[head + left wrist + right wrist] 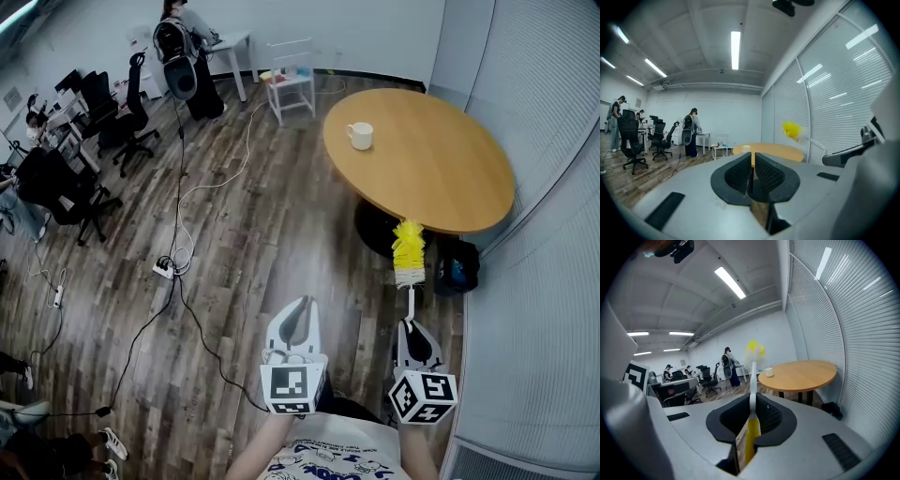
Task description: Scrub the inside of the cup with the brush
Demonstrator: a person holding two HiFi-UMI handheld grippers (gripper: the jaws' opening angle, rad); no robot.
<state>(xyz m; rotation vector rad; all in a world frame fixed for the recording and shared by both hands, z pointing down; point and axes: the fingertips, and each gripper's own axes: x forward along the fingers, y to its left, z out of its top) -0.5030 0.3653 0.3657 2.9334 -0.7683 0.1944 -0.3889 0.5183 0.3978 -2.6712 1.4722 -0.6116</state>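
Cup (pixel 360 136) upright on round table (pixel 441 178) (brush (pixel 409 251) in right tongs (pixel 410 325))

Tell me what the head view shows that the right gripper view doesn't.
Only the head view: the power strip on the floor. Only the right gripper view: ceiling lights and, up close, the right hand-held gripper shut on the brush handle. Both: the round table, the white cup on it, and the yellow brush head.
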